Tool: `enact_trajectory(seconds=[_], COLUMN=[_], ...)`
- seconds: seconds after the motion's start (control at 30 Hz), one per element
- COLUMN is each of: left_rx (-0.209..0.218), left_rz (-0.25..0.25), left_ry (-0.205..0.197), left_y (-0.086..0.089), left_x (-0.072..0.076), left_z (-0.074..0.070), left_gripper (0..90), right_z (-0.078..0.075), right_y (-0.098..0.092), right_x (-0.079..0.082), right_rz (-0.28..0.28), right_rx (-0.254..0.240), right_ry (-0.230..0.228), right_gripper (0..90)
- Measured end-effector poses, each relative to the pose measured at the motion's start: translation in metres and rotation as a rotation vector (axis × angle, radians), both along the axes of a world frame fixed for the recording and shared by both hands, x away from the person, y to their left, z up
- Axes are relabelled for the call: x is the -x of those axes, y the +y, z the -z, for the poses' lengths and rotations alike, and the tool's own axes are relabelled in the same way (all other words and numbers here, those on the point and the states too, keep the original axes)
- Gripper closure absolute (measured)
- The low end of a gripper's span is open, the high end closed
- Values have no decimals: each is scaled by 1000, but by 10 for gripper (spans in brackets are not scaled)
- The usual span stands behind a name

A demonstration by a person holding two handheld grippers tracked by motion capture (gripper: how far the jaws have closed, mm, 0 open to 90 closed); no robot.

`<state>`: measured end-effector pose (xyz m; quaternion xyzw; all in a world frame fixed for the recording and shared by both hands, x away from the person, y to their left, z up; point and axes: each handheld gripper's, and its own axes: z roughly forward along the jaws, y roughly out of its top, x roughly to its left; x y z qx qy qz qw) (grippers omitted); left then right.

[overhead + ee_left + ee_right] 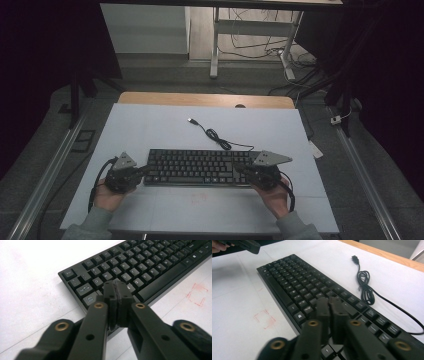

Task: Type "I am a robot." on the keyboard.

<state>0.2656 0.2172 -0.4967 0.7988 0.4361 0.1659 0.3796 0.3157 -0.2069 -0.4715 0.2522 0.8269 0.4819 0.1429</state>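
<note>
- Sleeves, near edge of high view: two grey cuffs enter from the bottom; each hand holds a gripper w/ a grey three-cornered plate on top.
- L gripper: at the left end of the keyboard, tips pointing inward toward it. In the L gripper view the jaws are closed pad to pad, nothing between them; tips sit over the left-hand letter keys, just past Caps Lock. Contact w/ the keys cannot be told.
- R gripper: at the right end of the keyboard, tips pointing inward, mirror of the L one. In the R gripper view the jaws are closed on each other, nothing held; tips lie over the keys of the right-hand part of the board, slightly blurred. The L gripper shows far off at top left of this view, w/ fingertips beside it.
- Keyboard: black, full-size, lying flat and lengthwise across the white sheet, near the person's side, between the two grippers.
- Red mark: faint red square outline drawn on the sheet, just in front of the keyboard's middle, on the person's side; also seen in the gripper views.
- Cable: black, leaves the keyboard's far edge near the right, bunched in a small coil, then runs to a USB plug lying free on the sheet.
- Table edge: wooden strip beyond the sheet.
- Background: floor w/ loose wires and a white desk frame.
</note>
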Motion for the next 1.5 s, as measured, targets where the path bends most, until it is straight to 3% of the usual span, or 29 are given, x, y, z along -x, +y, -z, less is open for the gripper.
enact_trajectory(seconds=[0.47, 0.93, 1.5], left_rx=[-13, -18, -78], left_rz=[3, -15, -19], left_ry=[27, 39, 52], left_y=[-3, -8, -17], left_x=[-3, -10, -20], left_z=[7, 15, 26], left_gripper=[889, 889, 888], right_z=[5, 10, 17], right_y=[16, 47, 73], right_x=[-5, -15, -35], right_rz=[-16, -47, -43], right_rx=[11, 29, 74], right_ry=[7, 36, 71], right_gripper=[895, 895, 895])
